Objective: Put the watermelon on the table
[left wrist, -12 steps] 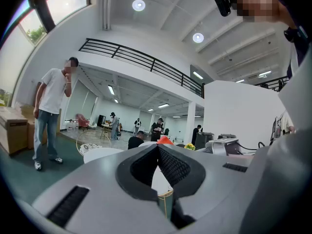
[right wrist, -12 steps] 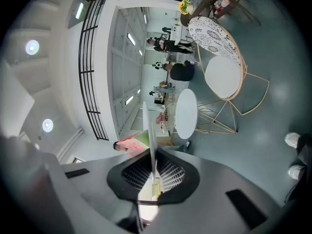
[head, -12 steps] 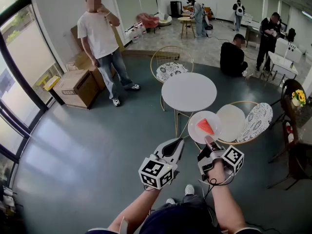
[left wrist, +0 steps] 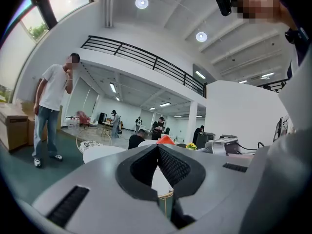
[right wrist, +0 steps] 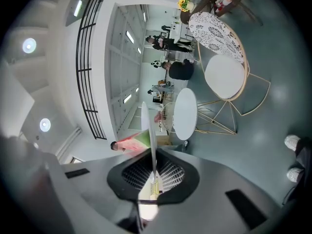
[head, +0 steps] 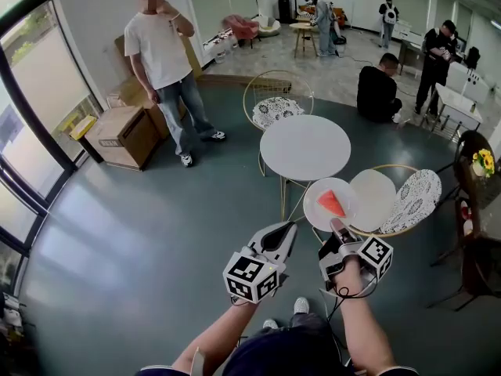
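Head view has my right gripper (head: 336,225) pinching the near rim of the white plate (head: 315,208). The watermelon (head: 330,204) slice sits on top of it, up in the air just short of the round white bench (head: 305,147). Right gripper view backs that up: pads clamped on the plate, seen edge-on, with the red slice off to one side. Left gripper (head: 287,230) is pressed together on nothing, just beside the right one.

What worries me is the one-edge grip on a flat plate, with all the weight hanging out past the pads. If the plate droops or twists in the pads, I reckon the slice slides off onto the floor, since only friction keeps it there. The plate also hangs between the bench and the chair (head: 376,197) next to it, so letting go early lands it in the wrong spot. Coming in too low could clip the bench rim and jolt the slice loose.
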{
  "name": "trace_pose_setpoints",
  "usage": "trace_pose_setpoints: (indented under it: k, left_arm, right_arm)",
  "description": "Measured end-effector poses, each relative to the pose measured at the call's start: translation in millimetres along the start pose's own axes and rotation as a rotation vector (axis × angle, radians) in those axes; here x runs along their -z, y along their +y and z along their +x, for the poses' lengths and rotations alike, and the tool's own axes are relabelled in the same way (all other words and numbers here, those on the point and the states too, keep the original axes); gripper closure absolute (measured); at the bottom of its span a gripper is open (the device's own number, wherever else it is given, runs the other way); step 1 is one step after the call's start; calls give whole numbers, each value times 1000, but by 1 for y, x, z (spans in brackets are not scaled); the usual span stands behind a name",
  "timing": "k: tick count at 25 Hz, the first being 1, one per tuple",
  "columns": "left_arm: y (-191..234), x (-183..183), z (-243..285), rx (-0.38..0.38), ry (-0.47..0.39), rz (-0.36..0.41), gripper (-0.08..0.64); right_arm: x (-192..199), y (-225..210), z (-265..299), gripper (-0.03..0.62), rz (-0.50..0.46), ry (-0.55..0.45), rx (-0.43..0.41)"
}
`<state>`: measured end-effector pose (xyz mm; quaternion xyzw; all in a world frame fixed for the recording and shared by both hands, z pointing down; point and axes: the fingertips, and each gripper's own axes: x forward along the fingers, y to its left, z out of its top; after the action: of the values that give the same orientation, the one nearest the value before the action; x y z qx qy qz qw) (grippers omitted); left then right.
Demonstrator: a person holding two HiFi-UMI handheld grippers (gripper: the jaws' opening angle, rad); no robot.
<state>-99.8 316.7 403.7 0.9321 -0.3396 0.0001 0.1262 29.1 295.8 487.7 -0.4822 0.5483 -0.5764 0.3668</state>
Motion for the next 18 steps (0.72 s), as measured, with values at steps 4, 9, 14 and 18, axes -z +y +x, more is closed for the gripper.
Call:
trace_pose_setpoints:
  k: [4,9,14,18]
  left_arm:
    - [7,2,22,-11,7,-5,555]
    - [22,1,50,-33,10,-4,555]
    - [30,3,90,-69,21,0,555]
    - [35,1,114,-88,27,12,555]
  right_arm:
    - [-15,-5,16,571,2,16,13]
    - [-35,-6,40,571,-8,42,15]
    - [-70,-7,64,571,-20,76,12]
    - [-91,-9,83,571,-18,96,9]
